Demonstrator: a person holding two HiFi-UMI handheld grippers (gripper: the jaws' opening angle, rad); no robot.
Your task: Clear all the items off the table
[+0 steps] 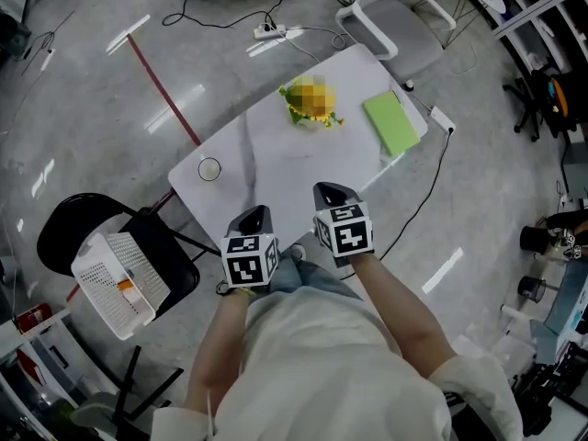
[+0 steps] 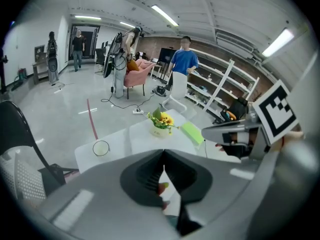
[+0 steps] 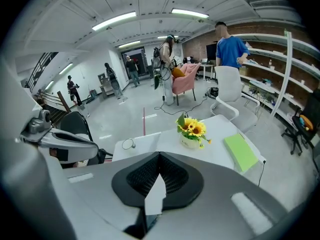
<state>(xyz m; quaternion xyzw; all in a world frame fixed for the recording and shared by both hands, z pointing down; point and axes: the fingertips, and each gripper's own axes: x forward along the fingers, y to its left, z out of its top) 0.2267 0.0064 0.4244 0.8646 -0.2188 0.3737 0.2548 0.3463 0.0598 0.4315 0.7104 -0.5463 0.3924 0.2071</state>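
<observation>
On the grey floor stands the white table (image 1: 294, 168), with a white basket (image 1: 119, 281) on a black chair (image 1: 78, 223) beside it. Over its near edge hover the left gripper (image 1: 260, 211) and right gripper (image 1: 331, 191), jaws pressed together, holding nothing. On the tabletop are a green notebook (image 1: 391, 123), a sunflower pot (image 1: 310, 110) and a small glass (image 1: 209, 169).

The person is holding a grey, two-fingered left gripper (image 1: 260, 211) and a matching right gripper (image 1: 328, 191) side by side in front of the body, both pointing forward and steeply down. Each is carrying a black-and-white marker cube (image 1: 250, 260) on its back. The left gripper's dark ribbed fingers (image 2: 145, 171) are meeting at the tips with nothing between them, and the right gripper's fingers (image 3: 175, 176) are pressing together likewise. Bare forearms (image 1: 390, 292) are reaching out from pale sleeves (image 1: 478, 384).
</observation>
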